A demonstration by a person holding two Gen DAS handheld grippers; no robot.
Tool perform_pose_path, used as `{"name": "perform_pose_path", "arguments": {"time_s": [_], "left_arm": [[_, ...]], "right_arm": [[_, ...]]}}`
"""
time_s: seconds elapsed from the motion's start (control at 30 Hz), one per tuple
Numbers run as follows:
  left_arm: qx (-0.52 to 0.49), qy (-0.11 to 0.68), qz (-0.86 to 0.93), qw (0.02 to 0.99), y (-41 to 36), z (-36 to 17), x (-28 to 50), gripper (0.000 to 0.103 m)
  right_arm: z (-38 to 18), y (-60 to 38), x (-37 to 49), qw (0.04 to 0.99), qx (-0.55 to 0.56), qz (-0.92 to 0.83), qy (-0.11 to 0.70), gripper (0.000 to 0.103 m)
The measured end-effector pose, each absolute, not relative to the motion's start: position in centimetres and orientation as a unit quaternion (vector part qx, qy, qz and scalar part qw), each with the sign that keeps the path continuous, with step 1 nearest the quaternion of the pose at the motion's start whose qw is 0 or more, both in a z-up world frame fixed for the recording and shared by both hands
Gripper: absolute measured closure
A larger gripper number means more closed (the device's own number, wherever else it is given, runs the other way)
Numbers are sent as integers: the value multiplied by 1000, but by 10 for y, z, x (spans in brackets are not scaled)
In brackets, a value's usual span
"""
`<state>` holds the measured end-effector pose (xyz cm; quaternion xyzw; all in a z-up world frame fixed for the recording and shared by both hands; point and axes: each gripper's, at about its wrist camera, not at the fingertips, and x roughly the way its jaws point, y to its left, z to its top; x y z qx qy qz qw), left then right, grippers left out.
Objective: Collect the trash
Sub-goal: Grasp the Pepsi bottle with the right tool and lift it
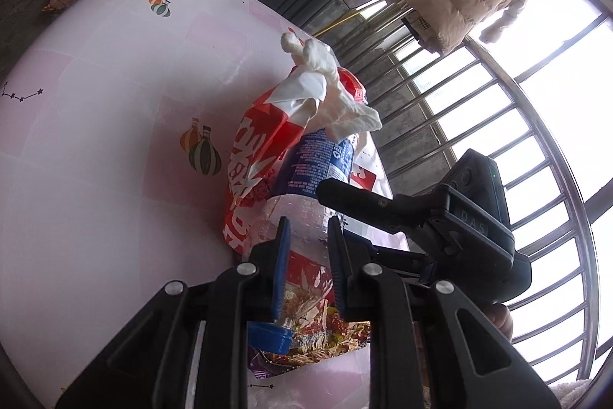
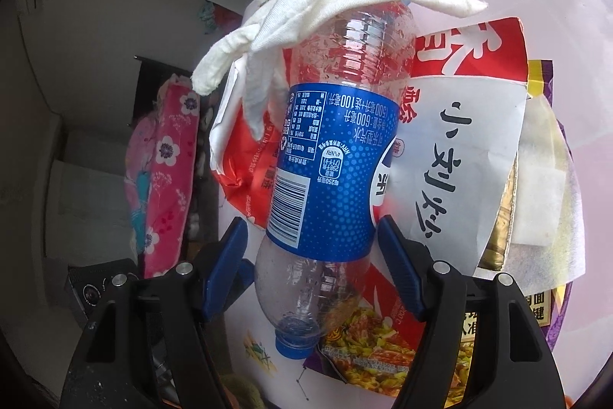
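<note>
Pink table (image 1: 95, 140), wrappers half hidden under bottle (image 2: 325, 156), right tongs (image 2: 312, 229) wide around it, left tongs (image 1: 306, 229) narrow, grip unclear.

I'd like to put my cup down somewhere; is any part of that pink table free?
Yes: the wide pink tabletop is bare between the balloon print and its far edge. By the window it is crowded: plastic bottle, white tissue and snack wrappers heaped together.
</note>
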<state>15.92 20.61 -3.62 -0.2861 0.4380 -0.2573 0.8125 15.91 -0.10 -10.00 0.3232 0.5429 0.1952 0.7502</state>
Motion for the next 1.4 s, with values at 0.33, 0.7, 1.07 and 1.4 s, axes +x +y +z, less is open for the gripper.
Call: {"name": "perform_pose_path", "arguments": {"time_s": [0.33, 0.7, 1.07, 1.4], "left_arm": [[-278, 432, -277, 812, 191, -33, 154, 85], [-278, 431, -291, 808, 188, -28, 150, 85], [-274, 445, -281, 805, 191, -37, 152, 85], [-264, 461, -265, 805, 184, -46, 153, 85]], "right_arm": [[-100, 8, 159, 754, 311, 172, 553, 43], [-102, -2, 155, 744, 341, 174, 548, 47], [-94, -41, 146, 738, 345, 190, 548, 47], [-89, -70, 135, 737, 333, 202, 551, 47]]}}
